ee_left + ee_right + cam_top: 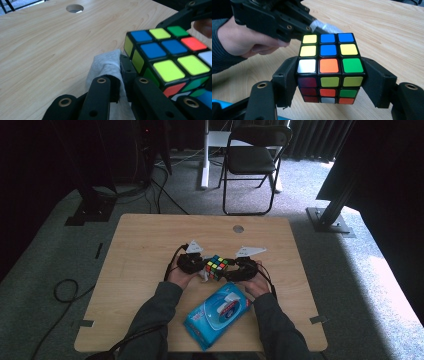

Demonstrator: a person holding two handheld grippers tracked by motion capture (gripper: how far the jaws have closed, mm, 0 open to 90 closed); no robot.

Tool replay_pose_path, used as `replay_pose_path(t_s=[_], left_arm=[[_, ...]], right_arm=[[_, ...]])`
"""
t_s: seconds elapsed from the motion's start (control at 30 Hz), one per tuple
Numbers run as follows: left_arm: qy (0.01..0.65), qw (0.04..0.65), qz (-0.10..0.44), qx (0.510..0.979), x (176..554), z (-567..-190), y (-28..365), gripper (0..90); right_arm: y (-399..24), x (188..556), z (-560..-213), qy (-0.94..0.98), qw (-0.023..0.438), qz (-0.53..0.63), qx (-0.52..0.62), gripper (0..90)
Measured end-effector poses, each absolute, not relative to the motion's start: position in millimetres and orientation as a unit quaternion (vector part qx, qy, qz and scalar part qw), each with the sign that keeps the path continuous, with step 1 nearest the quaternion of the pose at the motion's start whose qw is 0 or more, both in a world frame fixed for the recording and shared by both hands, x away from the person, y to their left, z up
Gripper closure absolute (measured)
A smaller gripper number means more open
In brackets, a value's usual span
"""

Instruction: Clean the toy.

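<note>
The person sat with both forearms on the wooden table, a gripper in each hand, working near its middle. The right gripper was clamped on a puzzle cube, one jaw pressed against each side of the cube's lower rows, so the cube was held just above the tabletop between the two hands. The left gripper had its jaws closed tight on a grey-white wipe, pinched between the tips, and the wipe lay against a side of the cube (touching it, as far as the left gripper view showed). In the high view a blue pack of wet wipes lay on the table just in front of the person, between the sleeves, near the hands.
</note>
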State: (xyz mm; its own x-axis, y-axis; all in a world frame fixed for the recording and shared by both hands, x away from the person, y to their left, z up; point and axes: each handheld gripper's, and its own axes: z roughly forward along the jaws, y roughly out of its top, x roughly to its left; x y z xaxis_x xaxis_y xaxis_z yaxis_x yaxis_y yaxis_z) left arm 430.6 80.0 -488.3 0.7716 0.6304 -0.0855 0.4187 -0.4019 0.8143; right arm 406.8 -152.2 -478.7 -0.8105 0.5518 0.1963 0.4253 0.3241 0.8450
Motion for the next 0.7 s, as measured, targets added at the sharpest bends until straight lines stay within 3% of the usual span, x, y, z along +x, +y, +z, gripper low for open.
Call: replay_pose_path(t_s=[0.7], left_arm=[[0.316,0.442,0.108,0.832,431.4,-493.6,79.4,87.2]], right_arm=[[-159.3,407.6,-473.6,0.796,0.068,0.516,0.309,34.0]])
